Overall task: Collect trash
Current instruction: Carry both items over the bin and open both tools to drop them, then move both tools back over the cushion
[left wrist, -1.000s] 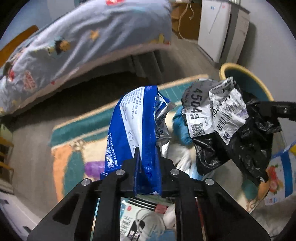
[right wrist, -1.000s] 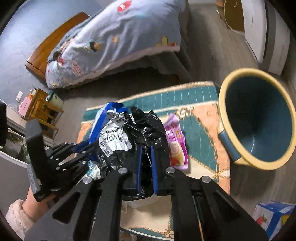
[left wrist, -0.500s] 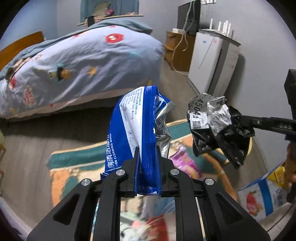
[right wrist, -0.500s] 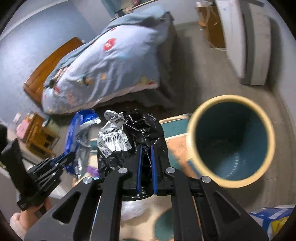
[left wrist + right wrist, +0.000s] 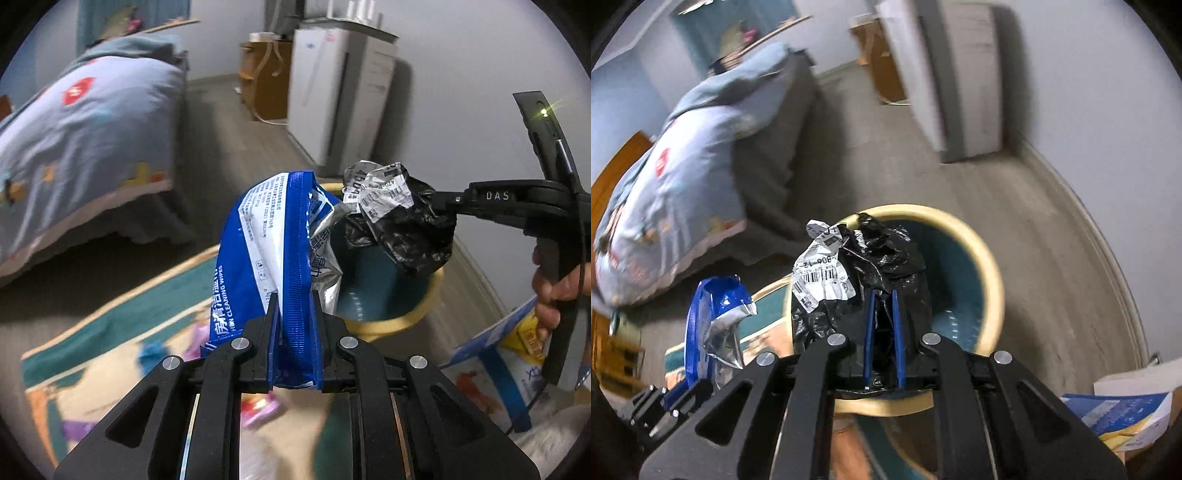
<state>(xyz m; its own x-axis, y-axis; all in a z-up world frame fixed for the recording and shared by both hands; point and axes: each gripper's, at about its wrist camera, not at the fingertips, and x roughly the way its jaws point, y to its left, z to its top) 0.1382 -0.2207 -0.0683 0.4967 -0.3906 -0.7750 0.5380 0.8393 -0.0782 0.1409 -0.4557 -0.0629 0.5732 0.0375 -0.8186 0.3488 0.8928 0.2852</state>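
My left gripper [image 5: 294, 301] is shut on a blue and white cleaning-wipes packet [image 5: 266, 254], which stands up between its pads. A crumpled black plastic bag with a white shipping label [image 5: 857, 280] is pinched in my right gripper [image 5: 884, 295], which is shut on it. That bag [image 5: 399, 218] hangs over the mouth of the teal bin with a yellow rim [image 5: 964, 284], while the wipes packet [image 5: 713, 321] is just left of the bin [image 5: 373, 291]. A hand [image 5: 554, 288] holds the right gripper's handle.
A bed with a blue cartoon quilt [image 5: 81, 147] fills the left. A white appliance [image 5: 332, 92] and a wooden cabinet [image 5: 262, 77] stand by the far wall. A patterned rug [image 5: 110, 332] with small wrappers lies below. A blue printed box [image 5: 1119, 410] sits to the right of the bin.
Both grippers have swung from above the rug to the bin, still holding their trash. The black bag now hangs over the bin's opening, and the wipes packet has come beside it.
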